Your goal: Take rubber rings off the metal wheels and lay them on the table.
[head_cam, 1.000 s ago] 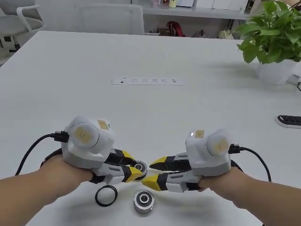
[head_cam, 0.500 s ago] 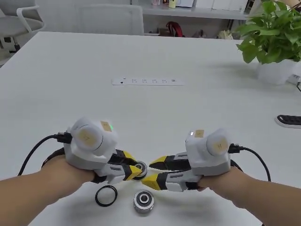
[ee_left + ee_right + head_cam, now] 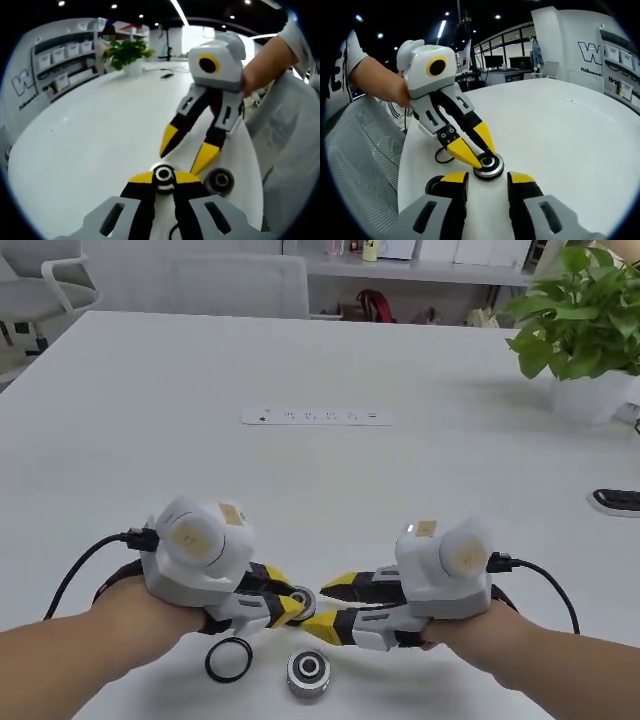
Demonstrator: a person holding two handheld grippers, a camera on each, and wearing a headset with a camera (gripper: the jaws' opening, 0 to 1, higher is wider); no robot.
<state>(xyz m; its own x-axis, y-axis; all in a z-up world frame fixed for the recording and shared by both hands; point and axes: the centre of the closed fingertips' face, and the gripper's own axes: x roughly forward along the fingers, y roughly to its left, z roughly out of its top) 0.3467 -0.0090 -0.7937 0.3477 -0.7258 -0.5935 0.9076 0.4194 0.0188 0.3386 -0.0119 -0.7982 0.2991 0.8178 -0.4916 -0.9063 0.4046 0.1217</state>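
The left gripper [image 3: 286,598] is clenched on a small wheel [image 3: 488,166], which is held just above the desk [image 3: 320,500] close to its near edge. The right gripper [image 3: 487,179] is spread open, with its jaws set either side of that wheel and not touching it.

If the right jaws were closed on the metal rather than on the dark band at the rim, the ring would probably be missed. The smooth wheel could then be twisted out of the left grip. A ring stretched and let go suddenly could be flung over the near edge. A second wheel [image 3: 308,671] lies just below and could be knocked and sent rolling.

A loose ring [image 3: 228,660] lies flat beside it, thin, black and round, and is judged soft and springy. The wheels are short, shiny discs with a bearing-like centre. The desk is white, matte and smooth.
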